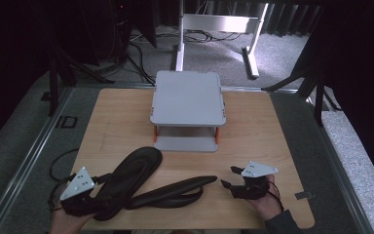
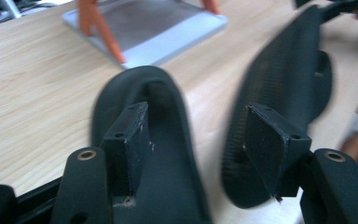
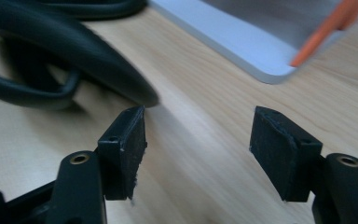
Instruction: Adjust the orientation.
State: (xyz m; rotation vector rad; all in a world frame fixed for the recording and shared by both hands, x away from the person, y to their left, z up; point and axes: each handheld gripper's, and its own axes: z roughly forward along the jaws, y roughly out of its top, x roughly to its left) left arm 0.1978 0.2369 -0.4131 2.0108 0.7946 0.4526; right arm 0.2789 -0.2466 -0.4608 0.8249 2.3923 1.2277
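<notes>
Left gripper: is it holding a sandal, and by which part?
Nothing is held. The left gripper stands open over the near sandal, pads clear of it.

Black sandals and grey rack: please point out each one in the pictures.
left sandal (image 1: 136,168), high view, on its sole.
right sandal (image 1: 185,187), high view, on its upturned edge.
grey rack (image 1: 187,97), high view, on its top shelf.

One marking is legible: the characters "ID" (image 1: 66,121), printed on the dark floor mat just left of the desk (image 1: 117,117), level with its far half. No other text, label, brand or number can be read.
</notes>
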